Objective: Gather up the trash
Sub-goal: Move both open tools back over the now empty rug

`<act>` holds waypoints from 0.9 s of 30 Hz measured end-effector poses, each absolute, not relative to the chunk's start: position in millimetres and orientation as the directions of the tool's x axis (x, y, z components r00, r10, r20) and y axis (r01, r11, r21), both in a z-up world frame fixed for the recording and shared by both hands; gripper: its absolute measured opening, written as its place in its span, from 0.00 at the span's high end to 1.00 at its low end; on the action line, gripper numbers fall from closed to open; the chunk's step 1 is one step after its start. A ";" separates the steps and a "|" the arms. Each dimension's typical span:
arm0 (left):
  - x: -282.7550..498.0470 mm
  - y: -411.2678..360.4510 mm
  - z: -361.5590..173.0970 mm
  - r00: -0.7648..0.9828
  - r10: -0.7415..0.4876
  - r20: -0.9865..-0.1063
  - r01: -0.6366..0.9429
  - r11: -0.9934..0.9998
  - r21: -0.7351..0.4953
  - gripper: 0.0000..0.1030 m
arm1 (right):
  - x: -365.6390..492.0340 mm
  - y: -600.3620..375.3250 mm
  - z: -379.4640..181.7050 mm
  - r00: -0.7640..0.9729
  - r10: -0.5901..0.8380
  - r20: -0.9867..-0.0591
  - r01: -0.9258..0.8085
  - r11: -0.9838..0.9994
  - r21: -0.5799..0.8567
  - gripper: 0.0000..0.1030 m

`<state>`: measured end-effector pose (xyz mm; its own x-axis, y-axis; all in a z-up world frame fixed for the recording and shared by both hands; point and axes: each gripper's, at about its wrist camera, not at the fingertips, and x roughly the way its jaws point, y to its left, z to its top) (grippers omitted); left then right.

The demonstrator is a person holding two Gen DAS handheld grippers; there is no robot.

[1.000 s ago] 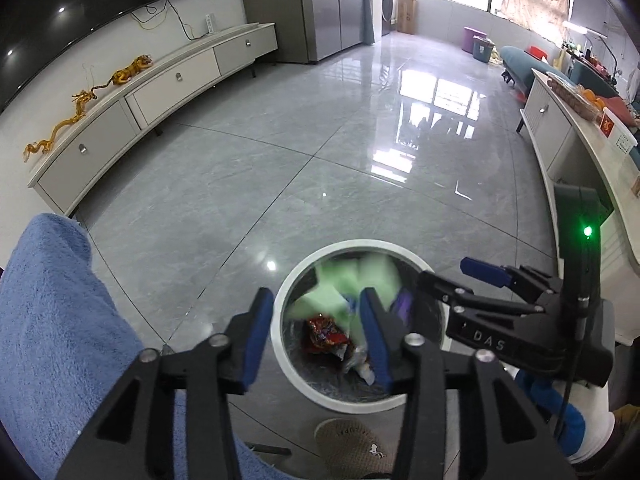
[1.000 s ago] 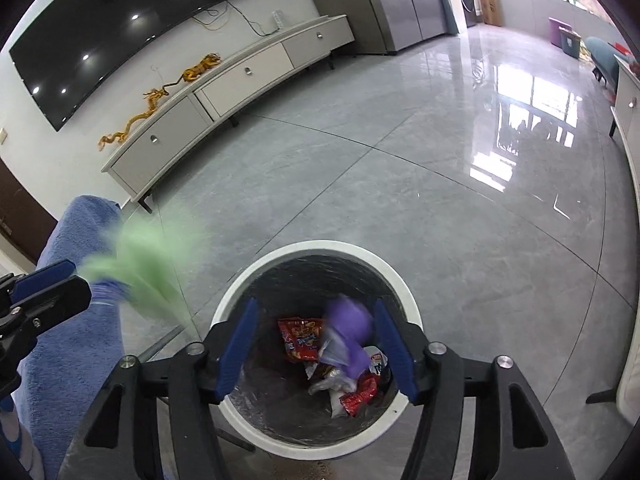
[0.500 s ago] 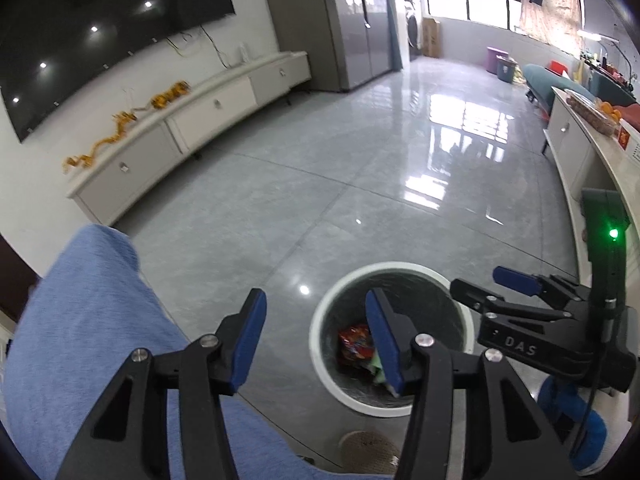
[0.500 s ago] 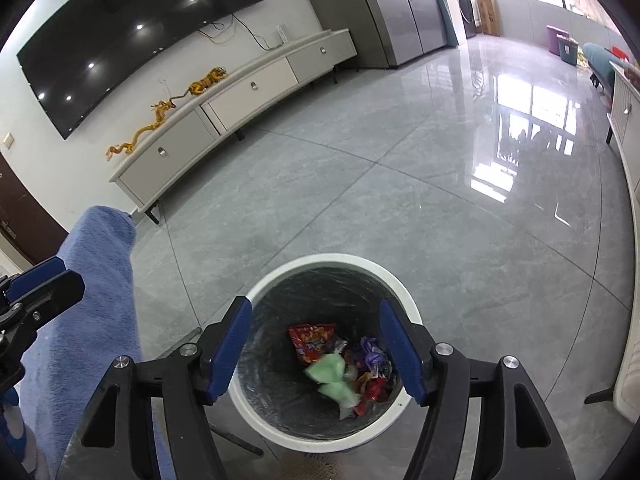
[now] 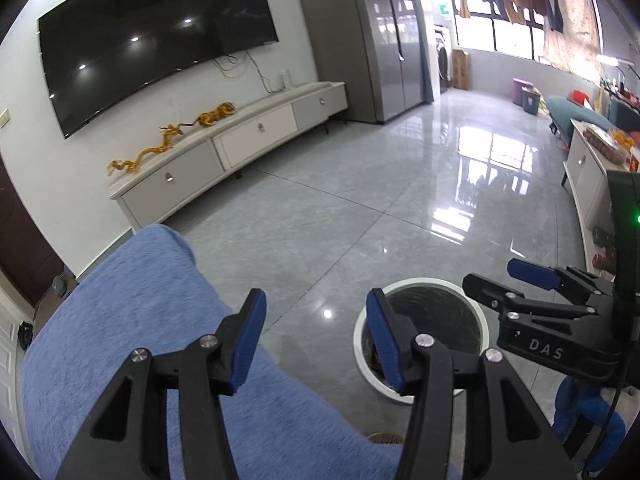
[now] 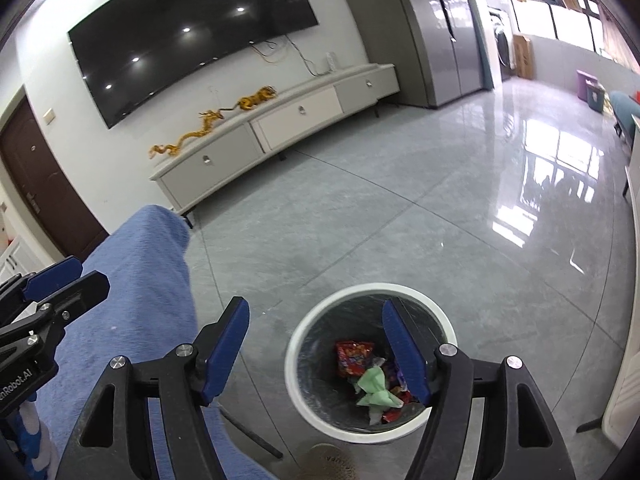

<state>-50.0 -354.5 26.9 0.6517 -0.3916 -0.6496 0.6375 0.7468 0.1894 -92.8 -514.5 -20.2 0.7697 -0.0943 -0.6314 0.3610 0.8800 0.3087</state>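
Trash lies at the bottom of the bin: a red wrapper toward the far side, crumpled green paper nearer, small red and purple scraps around them. Bin is round, white-rimmed, dark-lined, standing upright on the grey tile floor.

Right gripper: fingers spread wide, nothing between them. It is held above the bin's near-left side; its right pad overlaps the bin opening in the right wrist view.

Left gripper: fingers likewise wide apart, holding nothing. It sits to the left of the bin, over the edge of a blue cloth. From the left wrist view the bin shows only its rim and dark liner; contents mostly hidden behind the right pad.

Surround: blue cloth just left of the bin. Well beyond, a white cabinet against the wall with a gold dragon on top, TV above it.
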 end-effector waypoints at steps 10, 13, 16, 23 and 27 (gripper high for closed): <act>-59.0 -270.3 48.4 0.706 -0.375 -0.601 0.545 0.829 0.123 0.36 | -95.2 -460.4 15.9 0.805 -0.086 -0.587 0.292 0.918 0.266 0.28; -56.2 -238.3 53.5 0.724 -0.359 -0.589 0.501 0.860 0.093 0.36 | -94.2 -443.8 24.8 0.816 -0.082 -0.573 0.270 0.929 0.251 0.25; -54.9 -205.3 59.4 0.747 -0.334 -0.575 0.446 0.893 0.061 0.35 | -93.5 -423.9 33.6 0.826 -0.077 -0.559 0.242 0.943 0.228 0.18; -59.8 -125.3 65.7 0.803 -0.260 -0.537 0.307 0.952 -0.001 0.31 | -91.6 -376.7 48.4 0.847 -0.060 -0.527 0.181 0.967 0.182 0.08; -66.0 -83.3 69.0 0.839 -0.195 -0.508 0.220 0.976 -0.012 0.31 | -89.8 -351.2 53.3 0.857 -0.052 -0.512 0.155 0.975 0.159 0.01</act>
<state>-66.0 -83.3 69.0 0.8387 -0.1951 -0.5084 0.2196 0.9755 -0.0121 -89.8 -351.2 53.3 0.8574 -0.0524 -0.5120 0.1547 0.9750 0.1593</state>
